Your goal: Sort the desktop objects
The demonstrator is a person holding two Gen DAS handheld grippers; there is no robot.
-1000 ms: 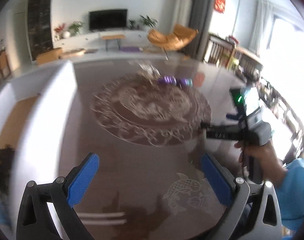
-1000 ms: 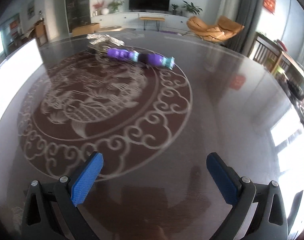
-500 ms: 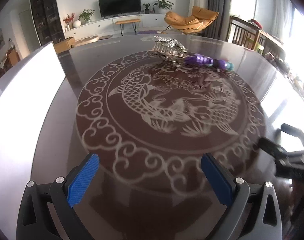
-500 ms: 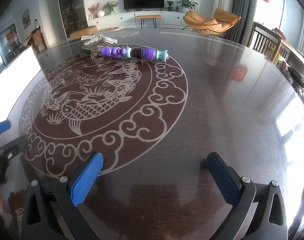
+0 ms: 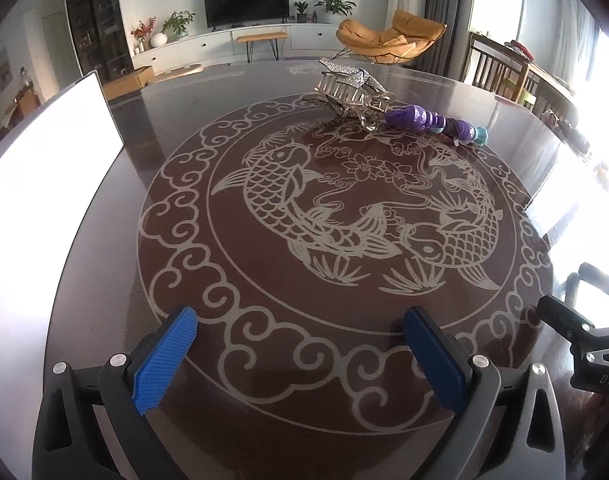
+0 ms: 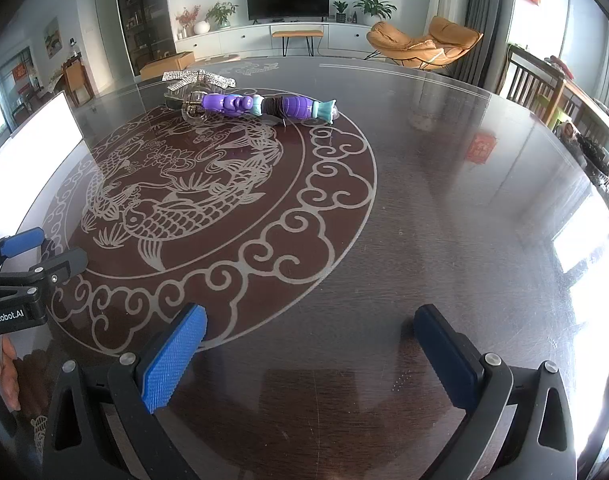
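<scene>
Purple segmented toy (image 6: 264, 107) lying flat, teal tail (image 6: 324, 111) rightward, touching rhinestone clip (image 6: 196, 80)

Purple toy (image 6: 260, 107) beside glittery hair clip (image 6: 196, 80) on table (image 6: 444, 200).

Glittery clear hair claw (image 5: 350, 87), lying touching purple-and-teal segmented toy (image 5: 436, 122), far side of table
</scene>
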